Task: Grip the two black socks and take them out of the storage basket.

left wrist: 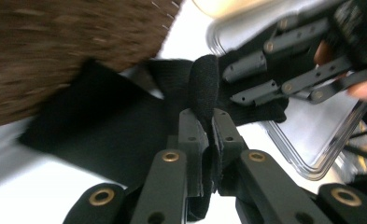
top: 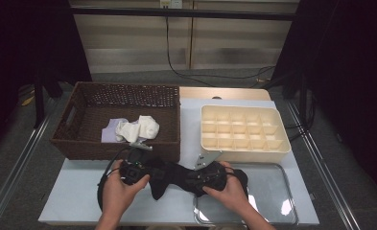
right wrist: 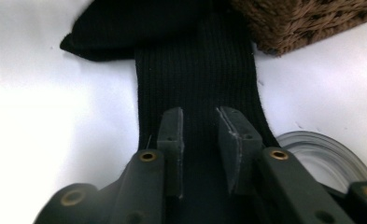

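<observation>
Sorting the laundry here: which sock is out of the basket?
The black sock, stretched between both grippers on the table; the white ones lie bunched inside the brown wicker basket.

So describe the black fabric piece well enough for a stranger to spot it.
Find the brown wicker basket on the table's left. Right in front of it, on the pale tabletop, lies a black ribbed knit sock, stretched between two hand-held grippers. Everything else cloth here is white or pale and sits inside that basket.

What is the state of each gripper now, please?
Left gripper: shut on a fold of the black sock.
Right gripper: jaws slightly apart over the black sock, not pressing on it.
</observation>
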